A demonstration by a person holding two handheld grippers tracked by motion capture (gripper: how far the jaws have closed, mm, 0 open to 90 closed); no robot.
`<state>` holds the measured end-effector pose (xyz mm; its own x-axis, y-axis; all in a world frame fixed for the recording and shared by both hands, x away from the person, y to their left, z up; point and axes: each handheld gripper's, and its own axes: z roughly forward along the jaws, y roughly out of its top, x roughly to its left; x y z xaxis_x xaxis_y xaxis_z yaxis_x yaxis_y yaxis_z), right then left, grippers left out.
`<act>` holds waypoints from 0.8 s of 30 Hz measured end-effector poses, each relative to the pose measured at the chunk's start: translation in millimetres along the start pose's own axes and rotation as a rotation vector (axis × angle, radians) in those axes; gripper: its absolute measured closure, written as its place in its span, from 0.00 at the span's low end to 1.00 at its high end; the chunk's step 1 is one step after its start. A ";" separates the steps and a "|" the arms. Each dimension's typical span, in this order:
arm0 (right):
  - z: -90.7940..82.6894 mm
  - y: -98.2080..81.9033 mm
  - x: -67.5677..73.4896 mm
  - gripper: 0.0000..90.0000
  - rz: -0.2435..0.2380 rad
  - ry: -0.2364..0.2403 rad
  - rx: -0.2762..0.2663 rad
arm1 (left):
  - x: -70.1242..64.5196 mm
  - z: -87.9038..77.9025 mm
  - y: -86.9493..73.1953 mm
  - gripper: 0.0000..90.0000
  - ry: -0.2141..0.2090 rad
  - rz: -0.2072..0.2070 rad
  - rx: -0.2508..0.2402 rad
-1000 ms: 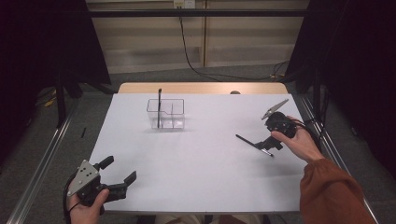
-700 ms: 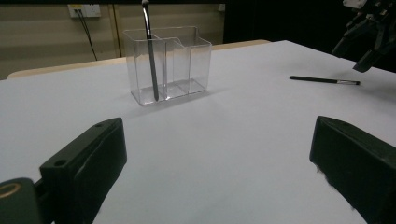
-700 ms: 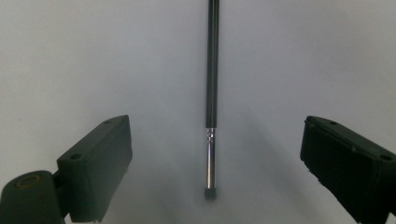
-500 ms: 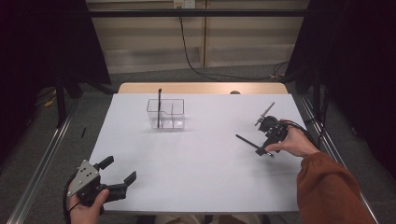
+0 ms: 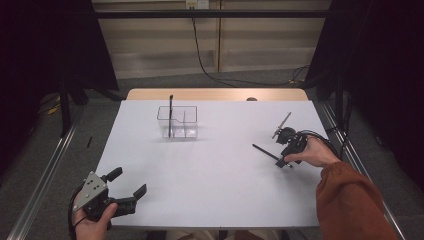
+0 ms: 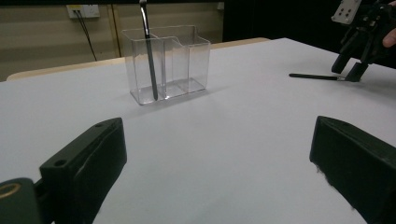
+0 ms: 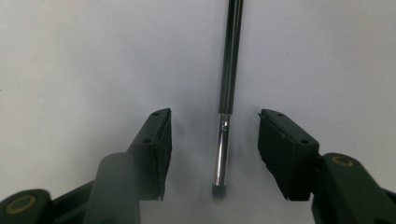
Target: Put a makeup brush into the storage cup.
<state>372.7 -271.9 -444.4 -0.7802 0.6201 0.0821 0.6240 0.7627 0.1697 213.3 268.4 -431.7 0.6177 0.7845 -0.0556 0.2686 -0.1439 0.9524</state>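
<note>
Right now I'm bringing the right gripper [image 5: 283, 161] down over the black pen [image 7: 227, 100] near the right edge of the desk [image 5: 210, 175], jaws pointing at the surface. The jaws have just been closing and are sitting half-narrowed, one on each side of the pen, pads not yet touching it: gaps are showing on both sides in the right gripper view. The pen is lying flat on the desk, its metal tip end [image 7: 221, 154] sitting between the pads, its dark barrel running straight away from the gripper along the line of the jaws, so the pinch is going across the long axis, as it should.

The left gripper [image 5: 125, 187] is resting near the front left corner, jaws wide with nothing in them, well apart from the pen; the right hand is clearly the nearer one.

Further out, the clear two-compartment holder [image 5: 177, 121] is standing toward the back edge, left of centre, with another dark pen [image 5: 170, 115] upright in its left compartment.
</note>
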 end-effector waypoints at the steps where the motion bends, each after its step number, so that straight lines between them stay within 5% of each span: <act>1: 1.0 0.0 0.3 0.53 -0.002 -0.010 0.004 | 0.3 -0.1 -0.1 0.04 -0.001 -0.001 0.001; 4: 4.1 0.7 2.4 0.62 -0.016 -0.023 0.022 | 0.2 0.1 -0.3 0.04 -0.004 0.002 0.003; 16: 6.4 3.0 3.6 0.65 -0.022 -0.044 0.057 | -1.0 0.8 -0.4 0.04 -0.011 0.019 0.013; 24: 6.1 11.2 -1.3 0.86 -0.026 -0.045 0.125 | -0.8 0.0 -0.9 0.04 -0.012 0.017 0.016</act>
<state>380.9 -263.0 -448.6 -0.7951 0.6055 0.0347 0.6064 0.7937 0.0478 212.5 267.9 -432.4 0.6312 0.7744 -0.0436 0.2696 -0.1664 0.9485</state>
